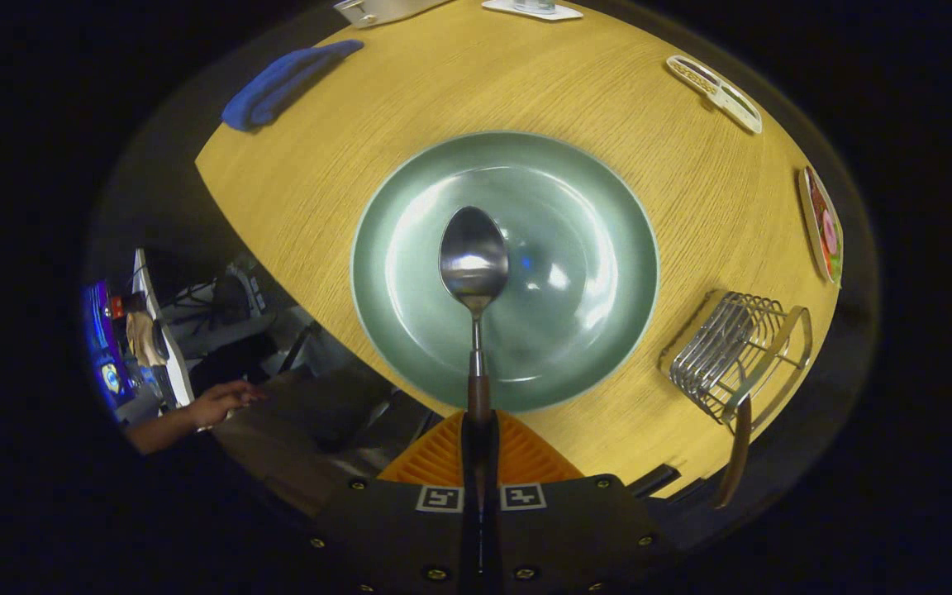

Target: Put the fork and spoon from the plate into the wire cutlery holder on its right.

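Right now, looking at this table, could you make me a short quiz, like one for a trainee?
1. True or false: the gripper holds the spoon by its handle, bowl out over the green plate.
2. Which utensil's handle sticks out of the wire cutlery holder? A) knife B) fork C) ladle
3. Fill in: the folded cloth beyond the plate is ____.

Key: 1 true; 2 probably B, since the head is hidden; 3 blue.
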